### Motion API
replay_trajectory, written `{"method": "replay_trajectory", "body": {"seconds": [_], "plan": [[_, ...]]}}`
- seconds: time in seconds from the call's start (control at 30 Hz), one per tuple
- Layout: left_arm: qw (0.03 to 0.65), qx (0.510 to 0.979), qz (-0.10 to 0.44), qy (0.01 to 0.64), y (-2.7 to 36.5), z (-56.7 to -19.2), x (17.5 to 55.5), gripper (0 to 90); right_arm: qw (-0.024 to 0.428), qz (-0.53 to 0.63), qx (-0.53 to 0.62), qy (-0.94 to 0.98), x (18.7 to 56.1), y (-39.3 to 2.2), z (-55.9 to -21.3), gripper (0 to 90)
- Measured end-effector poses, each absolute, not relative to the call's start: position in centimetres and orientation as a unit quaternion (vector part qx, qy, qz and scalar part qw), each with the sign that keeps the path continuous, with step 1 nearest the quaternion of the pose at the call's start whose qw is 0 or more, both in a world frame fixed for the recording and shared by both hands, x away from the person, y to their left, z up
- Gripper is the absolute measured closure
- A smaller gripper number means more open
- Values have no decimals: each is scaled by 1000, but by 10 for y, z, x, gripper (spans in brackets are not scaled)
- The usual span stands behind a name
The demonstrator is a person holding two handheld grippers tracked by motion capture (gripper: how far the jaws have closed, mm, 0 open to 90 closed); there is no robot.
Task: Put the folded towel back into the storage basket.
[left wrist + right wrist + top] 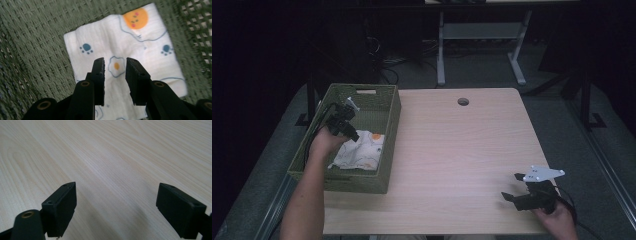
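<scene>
One folded cloth [125, 57] in one basket [382, 150], left claw [116, 66] slightly parted above it, right claw [116, 202] spread wide.

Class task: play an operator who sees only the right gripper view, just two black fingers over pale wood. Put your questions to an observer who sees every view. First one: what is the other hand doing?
Observer: The left gripper hangs inside a green woven basket at the table's left edge.
Operator: Is anything in that basket?
Observer: A folded white cloth printed with fried eggs and blue paw prints lies flat on its floor.
Operator: Is the cloth gripped?
Observer: No. In the left gripper view its fingers stand narrowly apart above the cloth with nothing between them.
Operator: And where am I?
Observer: The right gripper rests open near the table's front right corner.
</scene>
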State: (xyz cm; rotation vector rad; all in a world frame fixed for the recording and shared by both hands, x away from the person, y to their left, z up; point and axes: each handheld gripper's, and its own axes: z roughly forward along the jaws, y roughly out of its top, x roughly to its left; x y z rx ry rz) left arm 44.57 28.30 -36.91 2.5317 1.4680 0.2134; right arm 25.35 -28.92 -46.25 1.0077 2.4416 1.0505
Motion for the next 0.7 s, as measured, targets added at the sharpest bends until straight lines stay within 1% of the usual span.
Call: {"method": "replay_trajectory", "body": {"seconds": [0.47, 0.7], "plan": [[121, 869, 76, 474, 262, -343, 423, 642, 148, 366, 349, 850, 253, -286, -461, 164], [119, 877, 93, 456, 243, -320, 412, 609, 151, 368, 347, 849, 251, -287, -460, 164]]}}
